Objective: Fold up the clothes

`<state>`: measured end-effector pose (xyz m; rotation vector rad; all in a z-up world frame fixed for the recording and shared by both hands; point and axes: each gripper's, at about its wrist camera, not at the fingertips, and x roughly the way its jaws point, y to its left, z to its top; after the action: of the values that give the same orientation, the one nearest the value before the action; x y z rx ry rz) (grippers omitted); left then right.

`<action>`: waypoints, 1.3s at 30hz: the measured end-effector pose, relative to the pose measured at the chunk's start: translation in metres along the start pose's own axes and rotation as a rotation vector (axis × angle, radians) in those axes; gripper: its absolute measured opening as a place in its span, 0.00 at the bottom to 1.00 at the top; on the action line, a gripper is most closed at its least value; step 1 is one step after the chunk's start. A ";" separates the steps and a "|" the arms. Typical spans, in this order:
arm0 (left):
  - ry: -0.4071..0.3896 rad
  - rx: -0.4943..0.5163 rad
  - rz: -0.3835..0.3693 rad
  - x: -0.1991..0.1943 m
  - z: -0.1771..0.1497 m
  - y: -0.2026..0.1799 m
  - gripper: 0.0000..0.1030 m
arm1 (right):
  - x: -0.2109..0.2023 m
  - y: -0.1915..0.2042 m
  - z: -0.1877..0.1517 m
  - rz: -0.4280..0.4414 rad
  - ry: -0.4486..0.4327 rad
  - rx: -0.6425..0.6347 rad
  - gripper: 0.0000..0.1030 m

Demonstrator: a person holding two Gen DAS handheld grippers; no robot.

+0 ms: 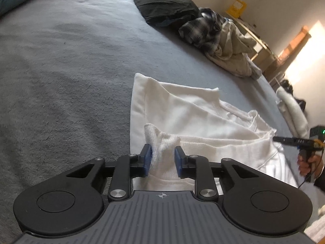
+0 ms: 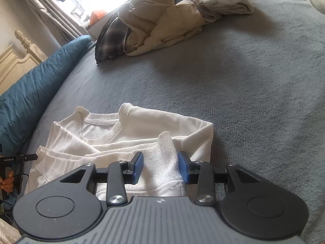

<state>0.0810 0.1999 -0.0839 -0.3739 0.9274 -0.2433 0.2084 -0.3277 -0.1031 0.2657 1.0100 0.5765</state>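
A white sweatshirt (image 1: 182, 109) lies partly folded on the grey bed cover (image 1: 61, 77), its neckline showing in the right wrist view (image 2: 101, 130). My left gripper (image 1: 162, 159) straddles a raised ribbed hem corner (image 1: 162, 140). The cloth brushes the left pad, but the jaws stand apart and open. My right gripper (image 2: 161, 167) straddles the other ribbed corner (image 2: 167, 150), which leans on the right pad, with a gap at the left pad; it is open. A hand (image 1: 306, 163) grips the right tool's handle at the frame edge.
A heap of plaid and beige clothes (image 1: 219, 40) and a dark folded garment (image 1: 166, 6) sit at the far side of the bed. A teal pillow (image 2: 30, 93) lies along the headboard (image 2: 18, 61). The same heap (image 2: 162, 20) appears far off.
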 end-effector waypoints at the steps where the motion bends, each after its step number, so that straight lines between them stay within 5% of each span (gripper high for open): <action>1: 0.002 0.026 0.013 0.000 0.000 -0.004 0.27 | 0.000 0.001 0.000 -0.002 0.002 -0.009 0.39; 4: 0.001 0.125 0.073 0.002 -0.003 -0.018 0.25 | 0.002 0.003 0.000 -0.009 0.001 -0.035 0.39; 6: 0.000 0.197 0.126 0.003 -0.005 -0.027 0.06 | 0.003 0.006 0.000 -0.022 -0.005 -0.057 0.38; 7: -0.003 0.223 0.138 0.002 -0.006 -0.031 0.06 | 0.003 0.008 -0.001 -0.030 -0.009 -0.067 0.37; 9: -0.028 0.229 0.140 -0.004 -0.007 -0.035 0.05 | 0.002 0.011 -0.002 -0.051 -0.017 -0.086 0.30; 11: -0.037 0.226 0.148 -0.008 -0.008 -0.037 0.05 | -0.001 0.013 -0.005 -0.074 -0.030 -0.104 0.11; 14: -0.049 0.240 0.154 -0.014 -0.007 -0.040 0.04 | -0.011 0.014 -0.007 -0.065 -0.058 -0.106 0.05; 29: -0.166 0.226 0.125 -0.046 0.014 -0.052 0.04 | -0.063 0.041 -0.006 -0.082 -0.221 -0.103 0.03; 39: -0.221 0.257 0.118 -0.009 0.056 -0.050 0.04 | -0.059 0.027 0.013 -0.134 -0.270 -0.052 0.03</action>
<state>0.1191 0.1696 -0.0263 -0.1053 0.6881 -0.2050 0.1871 -0.3381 -0.0414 0.2206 0.7449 0.4311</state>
